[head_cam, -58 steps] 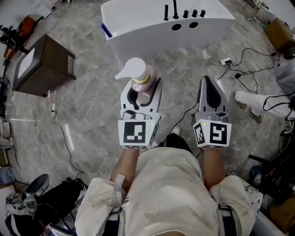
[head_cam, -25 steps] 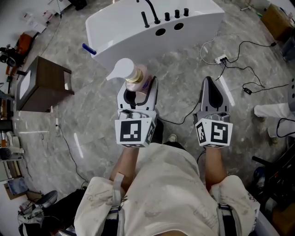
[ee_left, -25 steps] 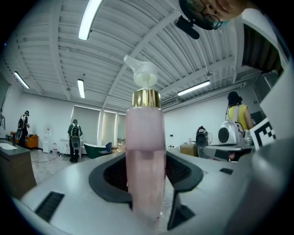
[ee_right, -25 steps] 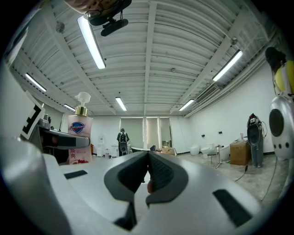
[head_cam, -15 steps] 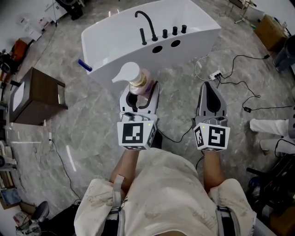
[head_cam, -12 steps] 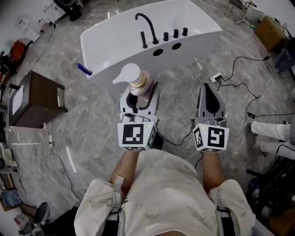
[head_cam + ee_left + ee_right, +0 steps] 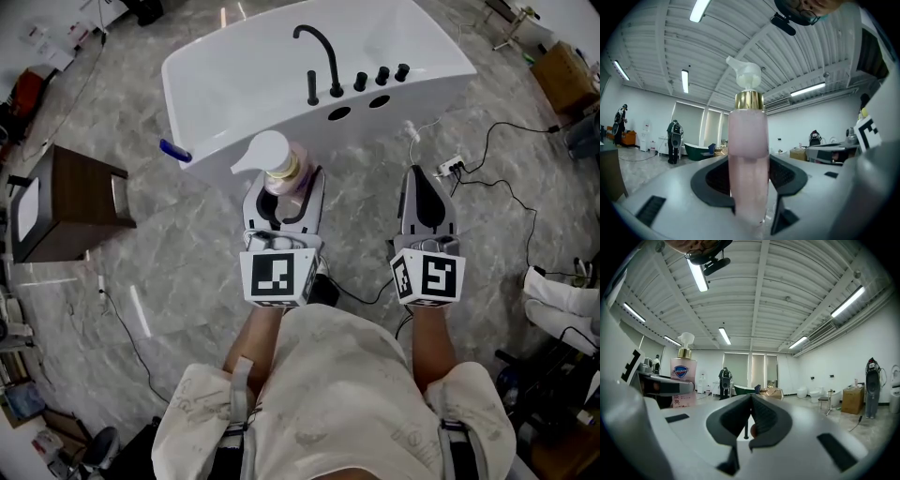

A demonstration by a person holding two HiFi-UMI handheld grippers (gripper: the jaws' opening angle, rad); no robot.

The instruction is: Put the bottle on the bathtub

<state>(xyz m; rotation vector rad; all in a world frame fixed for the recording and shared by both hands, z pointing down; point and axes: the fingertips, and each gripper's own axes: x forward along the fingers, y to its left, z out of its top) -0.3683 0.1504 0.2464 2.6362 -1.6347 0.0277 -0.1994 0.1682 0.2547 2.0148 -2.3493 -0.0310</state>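
A pink soap bottle (image 7: 284,164) with a gold collar and white pump stands upright between the jaws of my left gripper (image 7: 286,180), which is shut on its lower body. In the left gripper view the bottle (image 7: 748,154) fills the middle, with the left gripper (image 7: 749,187) closed on its sides. The white bathtub (image 7: 234,89) with a black faucet (image 7: 323,58) lies just ahead of both grippers. My right gripper (image 7: 421,178) is shut and holds nothing, level with the left one. From the right gripper (image 7: 750,401) the bottle (image 7: 683,378) shows at the left.
A blue object (image 7: 174,150) lies on the tub's near-left rim. A brown cabinet (image 7: 70,202) stands on the floor at the left. Cables and a power strip (image 7: 455,167) trail over the marble floor to the right. Other people stand far off in the hall.
Both grippers have travelled toward the bathtub, which now sits lower and closer in the head view. The bottle stays gripped upright in the left gripper.
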